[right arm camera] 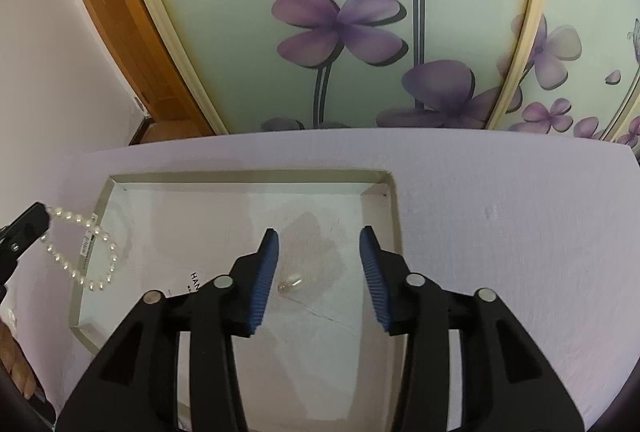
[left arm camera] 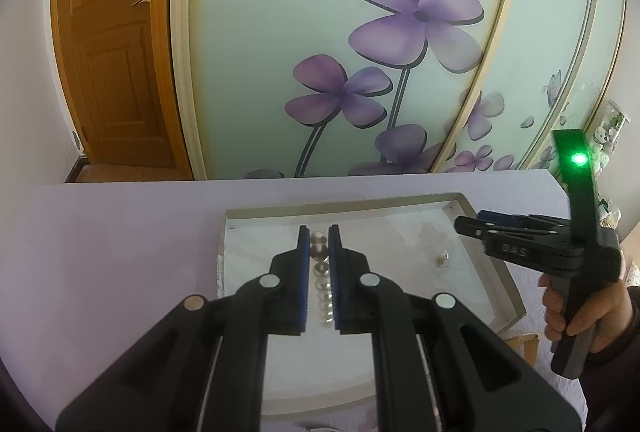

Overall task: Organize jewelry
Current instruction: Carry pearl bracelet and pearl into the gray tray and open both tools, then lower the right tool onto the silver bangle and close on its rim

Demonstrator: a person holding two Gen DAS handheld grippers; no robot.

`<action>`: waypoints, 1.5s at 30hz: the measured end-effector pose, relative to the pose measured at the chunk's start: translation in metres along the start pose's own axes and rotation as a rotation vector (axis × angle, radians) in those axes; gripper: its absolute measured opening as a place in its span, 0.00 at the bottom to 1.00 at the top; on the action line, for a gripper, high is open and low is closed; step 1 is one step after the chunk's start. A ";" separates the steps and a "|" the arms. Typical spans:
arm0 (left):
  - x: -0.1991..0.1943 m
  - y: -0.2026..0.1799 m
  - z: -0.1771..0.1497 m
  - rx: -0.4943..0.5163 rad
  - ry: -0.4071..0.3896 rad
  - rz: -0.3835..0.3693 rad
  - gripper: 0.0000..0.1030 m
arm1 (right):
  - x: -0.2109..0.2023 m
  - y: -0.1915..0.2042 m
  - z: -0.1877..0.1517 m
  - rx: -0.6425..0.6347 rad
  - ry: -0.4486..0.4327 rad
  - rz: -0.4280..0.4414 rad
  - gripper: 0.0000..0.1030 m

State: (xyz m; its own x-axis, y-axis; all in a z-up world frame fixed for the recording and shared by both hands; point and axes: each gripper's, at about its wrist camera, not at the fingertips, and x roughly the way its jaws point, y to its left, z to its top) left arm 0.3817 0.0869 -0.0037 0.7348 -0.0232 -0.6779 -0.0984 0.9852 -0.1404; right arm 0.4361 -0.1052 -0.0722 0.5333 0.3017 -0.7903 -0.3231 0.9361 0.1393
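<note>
where flowered doors [left arm camera: 360, 44] rise, tray [right arm camera: 248, 177] on lilac tbl [right arm camera: 500, 232].

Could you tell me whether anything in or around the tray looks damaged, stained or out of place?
Yes: the tray liner shows a greyish smudge around the small earring, with a thin crack-like line running beside it.

The right gripper [left arm camera: 468, 224], at three o'clock in the left wrist view, bears raised letters reading "DAS". Inside the shallow box [right arm camera: 248, 177], at about eight o'clock, black print begins "HAN"; the rest is hidden.
</note>
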 end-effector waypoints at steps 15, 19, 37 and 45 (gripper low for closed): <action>-0.027 0.020 -0.014 -0.046 -0.029 0.067 0.38 | -0.053 -0.010 -0.037 0.014 -0.096 0.047 0.49; -0.057 0.028 -0.031 -0.043 -0.054 0.089 0.46 | -0.078 -0.004 -0.060 -0.003 -0.134 0.063 0.49; -0.162 0.041 -0.156 -0.062 -0.073 0.118 0.77 | -0.157 0.036 -0.212 -0.050 -0.174 0.099 0.60; -0.173 0.026 -0.181 -0.046 -0.066 0.104 0.83 | -0.150 0.055 -0.255 -0.115 -0.140 0.066 0.78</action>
State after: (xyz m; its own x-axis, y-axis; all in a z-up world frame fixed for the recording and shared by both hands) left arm 0.1299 0.0858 -0.0207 0.7613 0.0910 -0.6420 -0.2055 0.9729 -0.1057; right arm 0.1389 -0.1448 -0.0982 0.6091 0.3914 -0.6897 -0.4438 0.8890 0.1126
